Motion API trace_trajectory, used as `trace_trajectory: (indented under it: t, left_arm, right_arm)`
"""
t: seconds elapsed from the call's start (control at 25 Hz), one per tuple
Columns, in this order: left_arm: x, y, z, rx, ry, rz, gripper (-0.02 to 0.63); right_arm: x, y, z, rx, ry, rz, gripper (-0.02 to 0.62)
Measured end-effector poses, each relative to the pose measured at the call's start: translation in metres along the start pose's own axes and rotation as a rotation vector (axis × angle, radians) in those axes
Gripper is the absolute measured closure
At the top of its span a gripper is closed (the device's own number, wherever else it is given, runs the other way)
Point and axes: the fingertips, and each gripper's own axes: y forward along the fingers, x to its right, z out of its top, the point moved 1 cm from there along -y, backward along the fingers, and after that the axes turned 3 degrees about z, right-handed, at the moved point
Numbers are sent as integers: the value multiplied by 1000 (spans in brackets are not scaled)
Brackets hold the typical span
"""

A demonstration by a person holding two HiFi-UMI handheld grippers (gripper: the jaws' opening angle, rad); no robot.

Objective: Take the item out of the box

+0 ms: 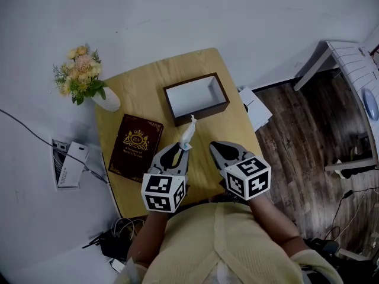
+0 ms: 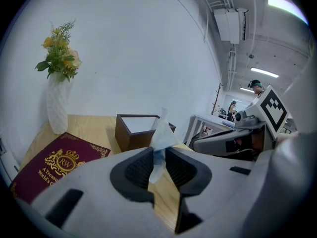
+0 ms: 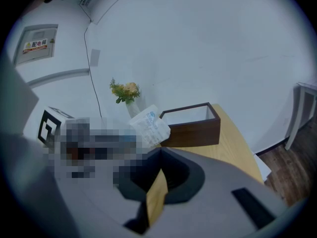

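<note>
While the left gripper [image 1: 180,150] pinches a white packet [image 1: 188,132] and the right gripper [image 1: 215,146] sits closed, empty, the maroon book [image 1: 135,147] reads "RW"

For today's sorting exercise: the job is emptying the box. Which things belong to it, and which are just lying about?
Job: box, packet, left gripper holding it.
Lying about: book, vase.
</note>
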Motion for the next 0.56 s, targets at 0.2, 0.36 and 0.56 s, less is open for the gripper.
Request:
trace_trajectory:
  t: [0.2,0.36,0.56]
  left_arm:
    - [0,-1,-2,-5,0,-2,517]
    - [-1,-1,-3,-7,-2,-2,517]
    - [1,-2,-4,-7,-4,-4,517]
  right_arm:
    - [-1,1,-1,-2,-1,1,566]
    - [-3,2,-1,-5,-2,2,566]
    - [-4,2,-2,-7,-6,5,566]
